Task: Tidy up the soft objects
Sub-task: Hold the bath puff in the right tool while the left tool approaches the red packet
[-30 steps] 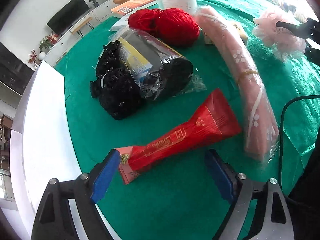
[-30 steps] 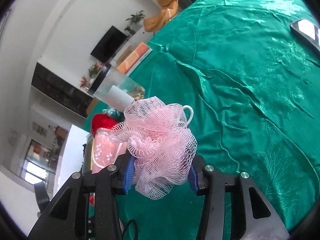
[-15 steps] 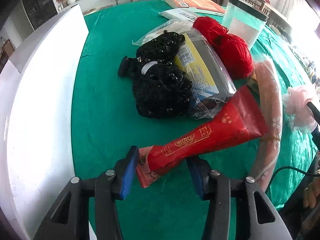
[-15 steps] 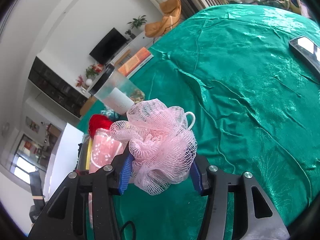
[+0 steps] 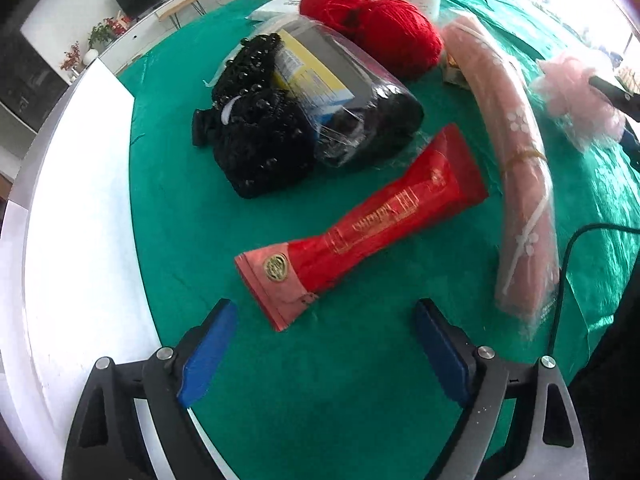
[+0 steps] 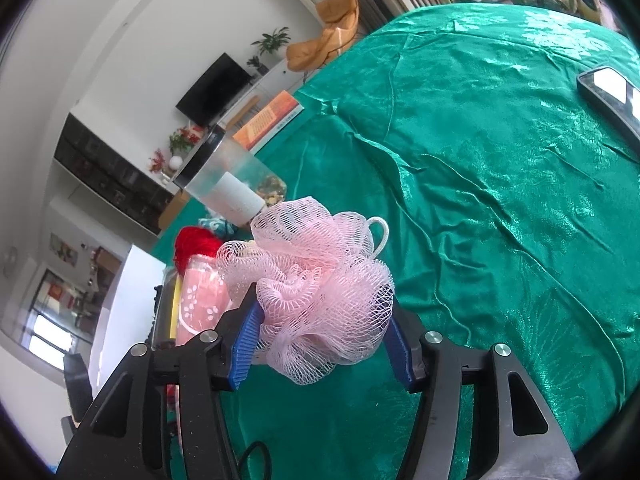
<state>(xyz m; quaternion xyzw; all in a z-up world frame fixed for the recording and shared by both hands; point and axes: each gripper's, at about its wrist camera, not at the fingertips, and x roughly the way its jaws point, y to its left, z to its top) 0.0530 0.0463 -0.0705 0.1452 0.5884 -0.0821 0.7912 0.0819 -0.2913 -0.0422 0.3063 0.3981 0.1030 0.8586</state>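
My left gripper (image 5: 326, 350) is open and empty, just short of a red packaged pouch (image 5: 368, 224) lying on the green tablecloth (image 5: 340, 380). Beyond it lie a black beaded item (image 5: 256, 148), a plastic-wrapped dark bundle (image 5: 344, 100), red yarn (image 5: 380, 28) and a long pink wrapped roll (image 5: 516, 152). My right gripper (image 6: 322, 344) is shut on a pink mesh bath pouf (image 6: 316, 288), held above the cloth; the pouf also shows at the right edge of the left wrist view (image 5: 576, 96).
A clear jar with a dark lid (image 6: 228, 184) stands at the back near an orange book (image 6: 268, 118). A phone (image 6: 612, 94) lies at the far right. A white table edge (image 5: 76, 216) runs along the left. A black cable (image 5: 576, 240) trails at right.
My left gripper was shut on the red pouch's end half a second ago; it has opened and drawn back, leaving the pouch on the cloth. The right gripper still holds the pouf.
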